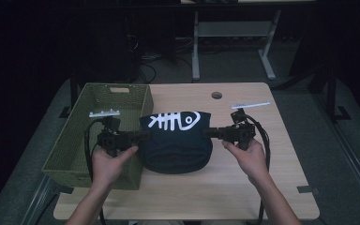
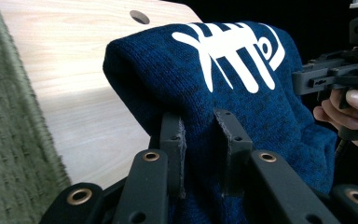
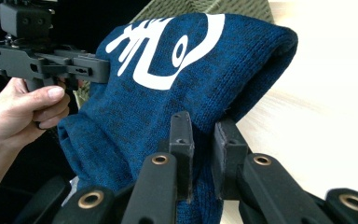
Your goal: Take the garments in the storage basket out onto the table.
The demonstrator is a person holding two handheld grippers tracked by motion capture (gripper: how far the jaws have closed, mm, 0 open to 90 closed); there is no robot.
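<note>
You've got the left gripper [image 1: 138,136] clenched on the left edge of the blue knit garment [image 1: 176,140], and the right gripper [image 1: 209,132] clenched on the right edge. Both gripper views show fabric pinched between the pads, jaws nearly closed on a fold of cloth.

The garment hangs stretched between the two grippers above the wooden table [image 1: 243,187], just right of the green woven basket [image 1: 75,140]. Its lower part sags toward the tabletop — can't tell whether the bottom hem touches the wood.

Handling, my read: it's soft, light, thick knit. No stiffness at all, so it droops wherever you don't support it. Not fragile, not slippery — the rough weave should grip well on the pads. Main risk is a shallow pinch pulling out of a single layer, or the fold bunching unevenly.

Grip points: the two side edges near the top fold, where you hold now, look right. Keep both at equal height so it hangs flat.

Orientation: long axis runs left–right between the grippers. The white fishbone print [image 1: 174,120] faces up toward the high camera, head of the fish toward the right gripper, tail toward the left. The folded top edge sits on the far side, loose end hangs nearest you.
</note>
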